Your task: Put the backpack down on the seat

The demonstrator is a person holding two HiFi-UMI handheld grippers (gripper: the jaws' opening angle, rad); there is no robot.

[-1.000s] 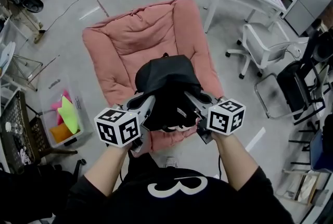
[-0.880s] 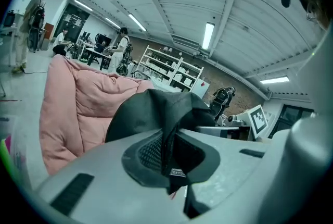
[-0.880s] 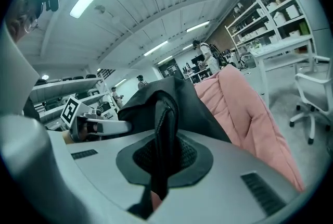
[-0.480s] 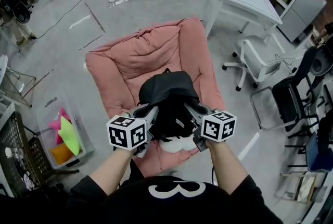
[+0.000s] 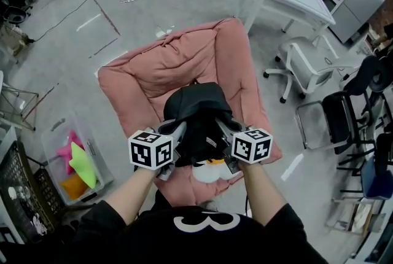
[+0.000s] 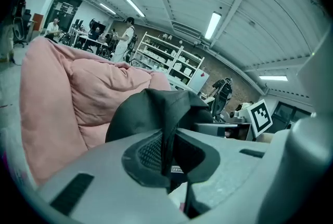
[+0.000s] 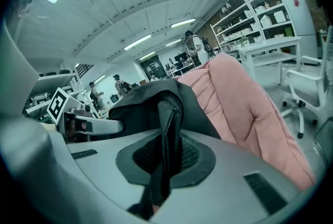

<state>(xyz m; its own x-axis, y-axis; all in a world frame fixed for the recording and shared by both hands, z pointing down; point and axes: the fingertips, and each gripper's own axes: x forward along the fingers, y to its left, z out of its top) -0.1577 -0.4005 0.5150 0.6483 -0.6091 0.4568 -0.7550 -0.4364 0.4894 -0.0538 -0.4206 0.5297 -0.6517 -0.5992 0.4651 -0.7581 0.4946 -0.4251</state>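
Backpack [image 5: 198, 110] hangs over front of pink seat [image 5: 141, 81]. Left hand-held gripper [image 5: 175, 132] & right hand-held gripper [image 5: 222, 129] each pinch a strap [image 6: 165, 134], prob. to lower it level, upright.

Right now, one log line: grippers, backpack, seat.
left gripper: shut on backpack | right gripper: shut on backpack | backpack: black, held over seat | seat: pink, cushioned | contact with seat: cannot tell

Backpack [image 5: 196, 106] underside hidden; seat [image 5: 184, 66] front edge partly behind arms [image 5: 138, 195].
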